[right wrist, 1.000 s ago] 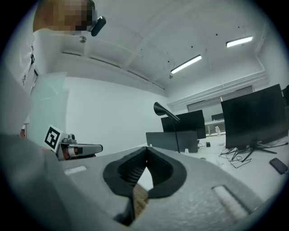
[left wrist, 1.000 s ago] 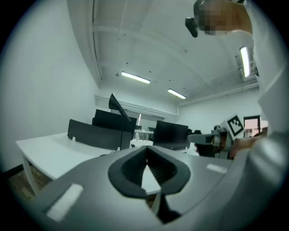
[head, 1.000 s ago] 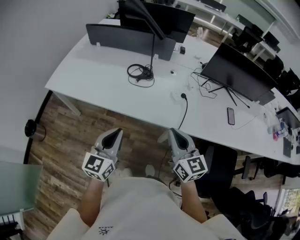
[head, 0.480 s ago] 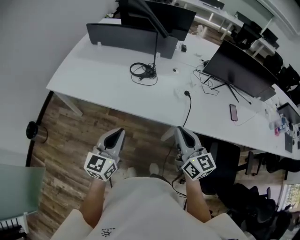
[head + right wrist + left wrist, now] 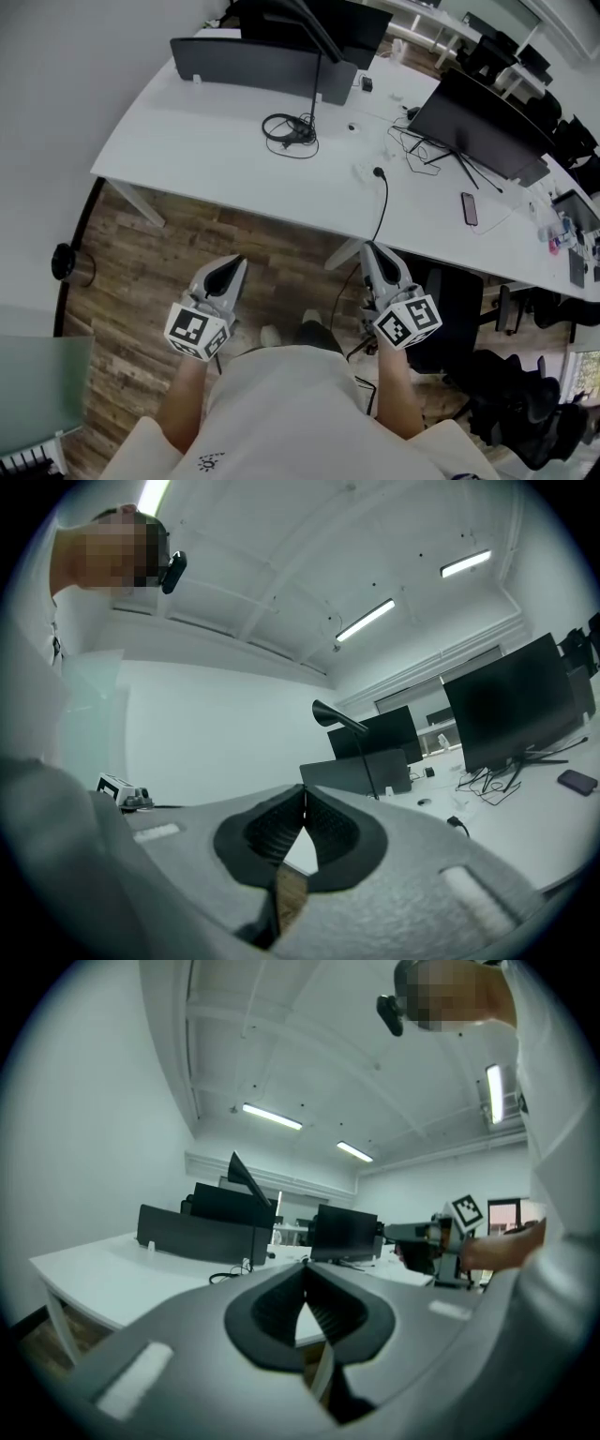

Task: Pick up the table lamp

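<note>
While hovering short of the counter [image 5: 187, 141], pressed tight together on nothing at the fingers [image 5: 272, 1312] of the left gripper [image 5: 235, 262]. Same at the right gripper [image 5: 368, 250], well apart from the table lamp [image 5: 318, 89].

Head of the table lamp [image 5: 317, 94] beyond the head view's top edge

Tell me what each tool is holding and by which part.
Nothing is held. The left tool and right tool are both shut and empty; the table lamp stands untouched on the desk.
</note>
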Available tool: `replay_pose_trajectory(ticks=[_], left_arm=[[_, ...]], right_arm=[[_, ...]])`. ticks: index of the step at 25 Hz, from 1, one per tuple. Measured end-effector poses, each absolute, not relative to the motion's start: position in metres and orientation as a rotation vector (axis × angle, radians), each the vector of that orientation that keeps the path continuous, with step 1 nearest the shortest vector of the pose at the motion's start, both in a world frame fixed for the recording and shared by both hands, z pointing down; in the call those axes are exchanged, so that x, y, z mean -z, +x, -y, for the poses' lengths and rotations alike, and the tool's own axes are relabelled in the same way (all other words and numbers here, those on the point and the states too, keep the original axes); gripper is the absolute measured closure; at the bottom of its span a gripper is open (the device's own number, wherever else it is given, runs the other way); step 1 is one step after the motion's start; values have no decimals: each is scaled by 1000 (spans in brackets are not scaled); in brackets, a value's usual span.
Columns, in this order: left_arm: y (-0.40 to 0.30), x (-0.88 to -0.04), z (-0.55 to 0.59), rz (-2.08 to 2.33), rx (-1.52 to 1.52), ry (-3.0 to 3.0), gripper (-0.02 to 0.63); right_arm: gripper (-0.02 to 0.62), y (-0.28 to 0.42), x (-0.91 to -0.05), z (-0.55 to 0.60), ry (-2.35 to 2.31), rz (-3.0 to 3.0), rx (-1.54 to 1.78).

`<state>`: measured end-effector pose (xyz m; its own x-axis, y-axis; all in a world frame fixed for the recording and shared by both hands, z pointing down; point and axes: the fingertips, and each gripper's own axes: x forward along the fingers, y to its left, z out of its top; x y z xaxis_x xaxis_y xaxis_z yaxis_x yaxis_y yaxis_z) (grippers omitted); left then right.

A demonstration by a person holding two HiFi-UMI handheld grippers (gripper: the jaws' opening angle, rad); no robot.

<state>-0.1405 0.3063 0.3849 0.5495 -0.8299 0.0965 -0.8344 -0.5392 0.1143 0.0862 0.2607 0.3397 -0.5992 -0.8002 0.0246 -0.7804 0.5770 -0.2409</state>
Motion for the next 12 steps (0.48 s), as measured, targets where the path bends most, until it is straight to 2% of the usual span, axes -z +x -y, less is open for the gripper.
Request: replay_pose_trajectory(ticks=[12], left_arm=[[-148, -394, -278, 1420, -61, 2617, 617]], right_arm=[[594, 76, -347, -228, -1370, -2725, 328]])
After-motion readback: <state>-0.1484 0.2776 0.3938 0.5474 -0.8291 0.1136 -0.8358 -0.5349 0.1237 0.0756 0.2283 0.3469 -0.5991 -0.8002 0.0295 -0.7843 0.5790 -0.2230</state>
